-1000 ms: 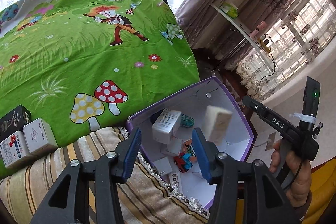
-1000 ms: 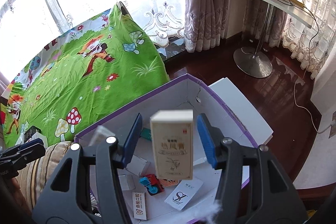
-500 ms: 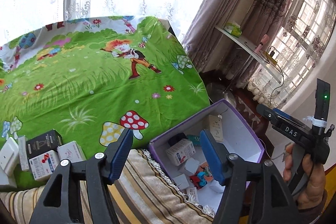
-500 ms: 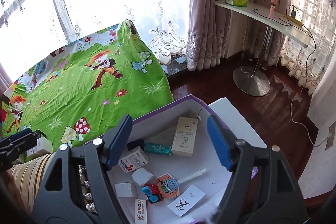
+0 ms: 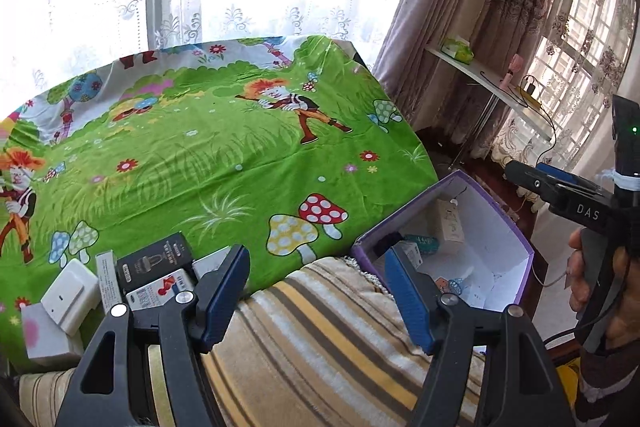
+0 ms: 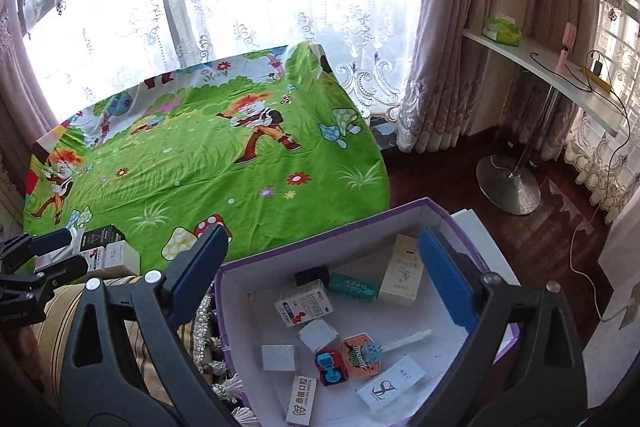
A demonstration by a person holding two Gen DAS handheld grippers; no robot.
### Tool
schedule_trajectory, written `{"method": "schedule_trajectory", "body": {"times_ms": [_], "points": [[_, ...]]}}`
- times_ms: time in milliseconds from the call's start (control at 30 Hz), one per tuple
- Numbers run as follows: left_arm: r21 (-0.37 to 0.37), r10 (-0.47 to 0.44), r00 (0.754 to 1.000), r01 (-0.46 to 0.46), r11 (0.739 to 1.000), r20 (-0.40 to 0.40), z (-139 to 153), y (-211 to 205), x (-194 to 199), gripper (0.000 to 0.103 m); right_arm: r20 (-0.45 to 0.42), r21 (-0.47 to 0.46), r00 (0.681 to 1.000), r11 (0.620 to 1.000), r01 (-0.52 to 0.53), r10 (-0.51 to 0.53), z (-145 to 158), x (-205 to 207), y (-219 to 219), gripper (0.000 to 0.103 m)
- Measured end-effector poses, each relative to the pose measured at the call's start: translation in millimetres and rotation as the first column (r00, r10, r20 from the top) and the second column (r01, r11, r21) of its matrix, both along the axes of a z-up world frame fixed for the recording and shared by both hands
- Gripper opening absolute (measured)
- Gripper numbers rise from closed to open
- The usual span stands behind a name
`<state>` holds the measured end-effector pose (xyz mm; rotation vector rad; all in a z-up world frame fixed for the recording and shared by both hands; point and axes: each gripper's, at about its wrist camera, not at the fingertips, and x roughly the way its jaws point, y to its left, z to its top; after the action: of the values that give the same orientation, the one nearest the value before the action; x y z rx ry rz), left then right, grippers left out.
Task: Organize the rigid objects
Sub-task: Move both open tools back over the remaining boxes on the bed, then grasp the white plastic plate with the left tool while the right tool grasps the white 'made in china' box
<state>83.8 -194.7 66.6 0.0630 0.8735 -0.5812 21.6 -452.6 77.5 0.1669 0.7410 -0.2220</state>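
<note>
A purple-rimmed white box holds several small items: a cream carton, a red-and-blue medicine carton, a green tube and a small toy. My right gripper hovers above this box, its jaws opening with nothing between them. My left gripper stands open and empty over a striped cushion, left of the box. More cartons lie on the bedspread at the left: a black box, a white-and-red carton and a white device.
A green cartoon bedspread covers the bed behind the cushion. A white panel leans by the box's right side. On the dark wood floor to the right stand a round table base, curtains and a loose cable.
Both grippers have pulled back and up from the box and opened wider. The cream carton that hung between the right jaws now lies in the box. More of the bed shows.
</note>
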Motion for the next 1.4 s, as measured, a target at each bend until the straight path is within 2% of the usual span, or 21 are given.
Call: {"method": "schedule_trajectory", "body": {"times_ms": [67, 200, 333, 600, 967, 1133, 1267, 1400], "points": [[0.002, 0.024, 1.000, -0.024, 1.000, -0.014, -3.3, 18.2, 1.4, 0.071, 0.004, 0.025, 0.999, 0.999, -0.047, 0.047, -0.6, 2.1, 9.6, 0.097], [0.007, 0.077, 0.997, -0.077, 0.997, -0.024, -9.3, 54.8, 1.1, 0.071, -0.015, -0.007, 0.994, 0.994, -0.105, 0.105, -0.6, 8.3, 35.8, 0.097], [0.021, 0.136, 0.990, -0.135, 0.991, -0.042, -17.3, 90.7, 0.9, 0.071, -0.044, 0.022, 0.983, 0.984, -0.177, 0.177, -5.4, 17.6, 58.6, 0.097], [0.037, 0.184, 0.979, -0.182, 0.983, -0.088, -31.8, 140.3, 0.2, 0.071, -0.139, 0.065, 0.936, 0.946, -0.317, 0.324, -30.0, 40.3, 112.9, 0.097], [0.128, 0.177, 0.979, -0.163, 0.978, -0.105, -46.6, 176.2, 19.0, 0.071, -0.236, 0.079, 0.849, 0.880, -0.468, 0.472, -53.6, 69.3, 186.0, 0.097], [0.169, 0.188, 0.974, -0.166, 0.972, -0.125, -56.1, 194.0, 37.4, 0.071, -0.266, 0.075, 0.835, 0.874, -0.481, 0.482, -59.2, 83.4, 202.8, 0.097], [0.201, 0.174, 0.975, -0.144, 0.969, -0.137, -64.1, 199.8, 54.0, 0.071, -0.289, 0.091, 0.832, 0.879, -0.469, 0.474, -66.6, 97.3, 208.8, 0.097], [0.240, 0.149, 0.975, -0.108, 0.965, -0.162, -74.9, 199.2, 70.5, 0.071, -0.313, 0.107, 0.814, 0.870, -0.481, 0.489, -74.2, 109.1, 216.4, 0.097]]}}
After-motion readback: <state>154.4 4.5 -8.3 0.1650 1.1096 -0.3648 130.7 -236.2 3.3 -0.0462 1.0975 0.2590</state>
